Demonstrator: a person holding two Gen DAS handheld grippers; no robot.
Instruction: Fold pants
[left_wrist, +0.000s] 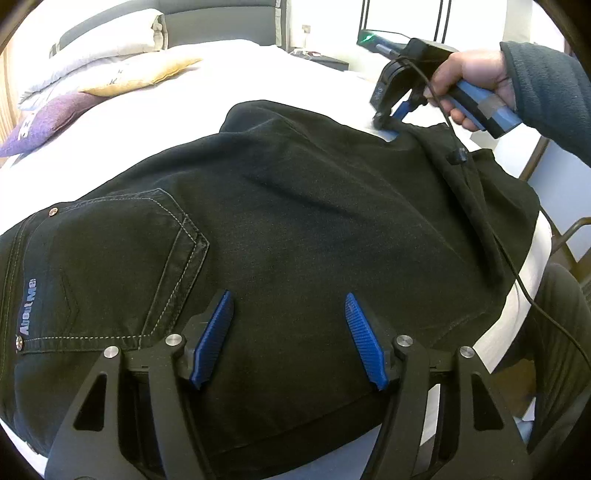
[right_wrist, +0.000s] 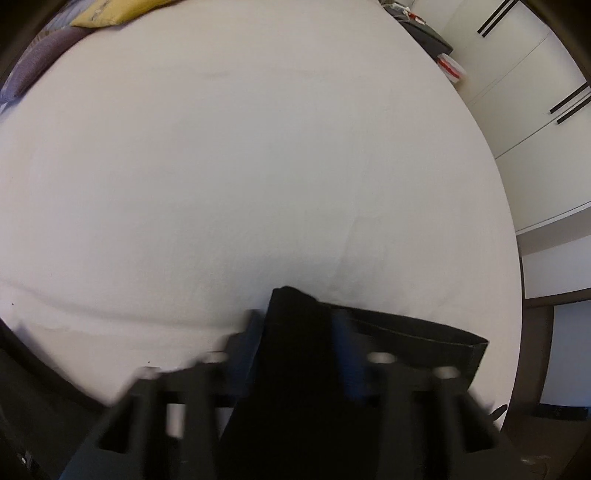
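Black jeans (left_wrist: 295, 206) lie folded on the white bed (left_wrist: 177, 110), back pocket and "About Me" label at the left. My left gripper (left_wrist: 290, 306) is open and empty, hovering just over the jeans near their front edge. My right gripper (left_wrist: 388, 122) is at the far right corner of the jeans, shut on a fold of the hem. In the right wrist view the black cloth (right_wrist: 295, 332) is pinched between the blurred blue fingers (right_wrist: 347, 354) of my right gripper (right_wrist: 295, 321), above the white sheet (right_wrist: 258, 166).
Pillows, a yellow one (left_wrist: 147, 74) and a purple one (left_wrist: 51, 118), lie at the head of the bed. White wardrobes (right_wrist: 535, 92) stand beyond the bed's right edge. A black cable (left_wrist: 517, 280) trails over the jeans. A chair (left_wrist: 565, 236) stands at the right.
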